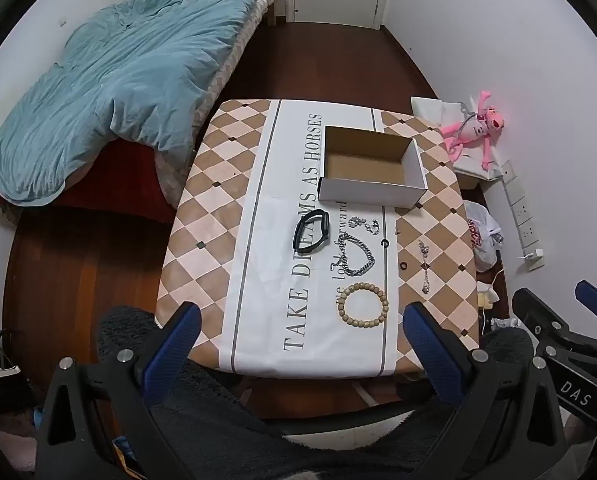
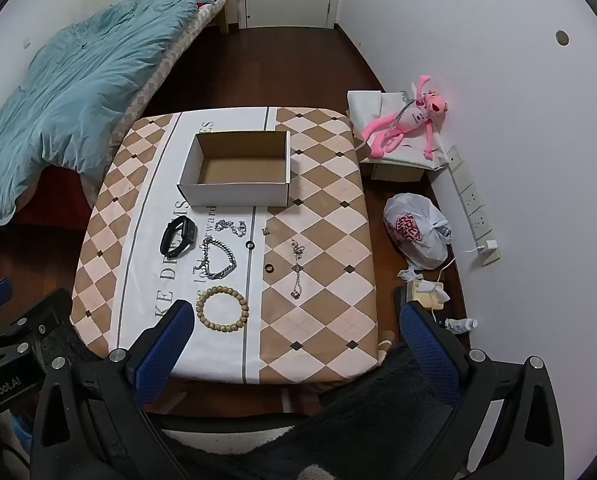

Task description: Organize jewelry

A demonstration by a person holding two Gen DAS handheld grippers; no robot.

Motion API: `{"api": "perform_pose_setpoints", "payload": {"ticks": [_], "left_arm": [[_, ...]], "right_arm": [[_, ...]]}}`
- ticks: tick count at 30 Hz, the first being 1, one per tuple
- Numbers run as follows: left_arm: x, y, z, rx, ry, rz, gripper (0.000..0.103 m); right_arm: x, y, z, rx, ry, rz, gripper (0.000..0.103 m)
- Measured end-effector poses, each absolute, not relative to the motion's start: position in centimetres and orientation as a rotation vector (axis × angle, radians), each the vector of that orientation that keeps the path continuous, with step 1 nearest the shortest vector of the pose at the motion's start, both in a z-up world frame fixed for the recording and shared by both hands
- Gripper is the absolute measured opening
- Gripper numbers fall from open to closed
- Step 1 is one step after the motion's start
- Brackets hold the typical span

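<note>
The wooden bead bracelet [image 2: 223,309] lies flat on the counter [image 2: 322,320], nearest of the jewelry to the person, with the heavy chain [image 2: 218,258], black band [image 2: 177,235], small chain [image 2: 231,227], two rings [image 2: 269,268] and thin pendant chain [image 2: 297,269] spread beyond it, all well short of the empty cardboard box [image 2: 236,172] at the far side. The right gripper [image 2: 294,330] hangs above the near edge with its jaws spread wide and empty, the bracelet just ahead of its left finger, while the left gripper [image 1: 300,330] is likewise wide apart and holding nothing, with the bracelet ahead nearer its right finger. Both sit about equally close, so I judge either could take the beads first, reaching forward and down.
</note>
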State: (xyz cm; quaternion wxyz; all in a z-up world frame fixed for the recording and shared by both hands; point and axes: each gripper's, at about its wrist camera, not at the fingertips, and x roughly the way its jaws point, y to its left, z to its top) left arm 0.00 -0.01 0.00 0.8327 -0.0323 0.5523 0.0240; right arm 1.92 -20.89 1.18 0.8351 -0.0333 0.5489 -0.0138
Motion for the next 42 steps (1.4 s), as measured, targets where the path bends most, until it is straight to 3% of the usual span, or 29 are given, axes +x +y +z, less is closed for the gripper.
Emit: {"api": "perform_pose_setpoints", "payload": {"ticks": [42], "left_arm": [[0.2,-0.4,1.6,-0.046,1.133,0.044,0.103]], "right_arm": [[2.0,-21.0,3.0,-0.072,1.141,-0.035,0.103]]}}
